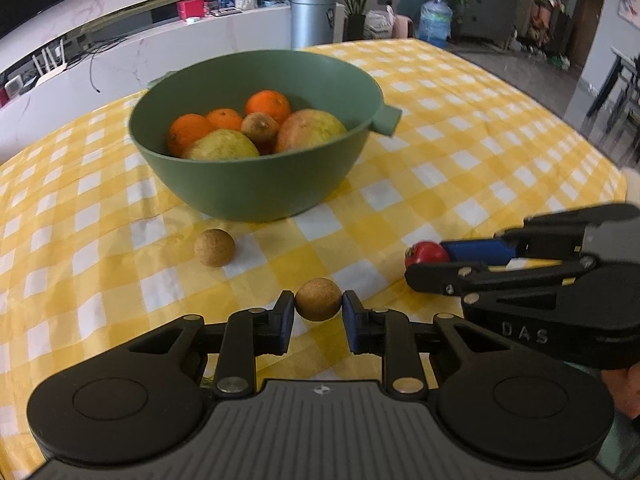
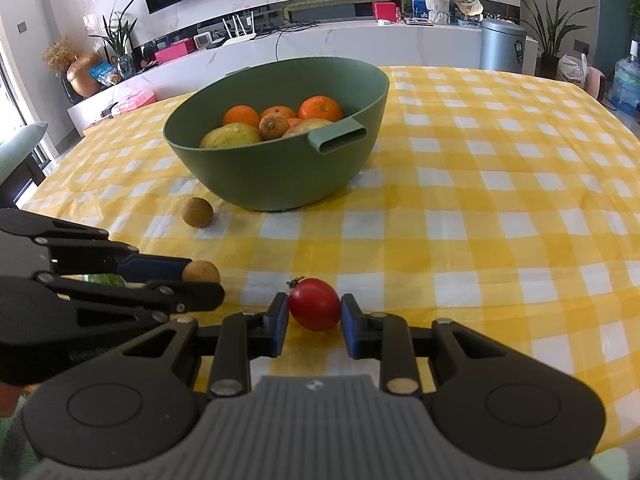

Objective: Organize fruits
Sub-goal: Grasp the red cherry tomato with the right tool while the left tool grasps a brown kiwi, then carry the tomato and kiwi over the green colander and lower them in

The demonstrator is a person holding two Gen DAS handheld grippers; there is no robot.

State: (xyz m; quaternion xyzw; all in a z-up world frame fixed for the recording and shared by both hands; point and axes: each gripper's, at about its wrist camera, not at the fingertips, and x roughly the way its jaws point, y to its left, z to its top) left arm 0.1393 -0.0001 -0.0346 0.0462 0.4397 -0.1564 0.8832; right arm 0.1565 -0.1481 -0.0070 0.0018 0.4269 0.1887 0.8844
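Both grippers clamped on small fruit on the tabletop

"DAS" reads on the right gripper (image 1: 424, 268), angled down, pinching a glossy red tomato (image 2: 314, 304); the left gripper (image 1: 318, 312), beside it, grips a rough tan longan (image 1: 319, 298), both near the front edge before the green bowl (image 1: 256, 188)

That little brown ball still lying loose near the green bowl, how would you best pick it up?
Grip the loose brown fruit across its widest middle, one pad on each side. It is round, so any pair of opposite sides serves. Come down from the near side at a slant, since the green bowl stands close behind it and the checked cloth on its other sides lies bare.
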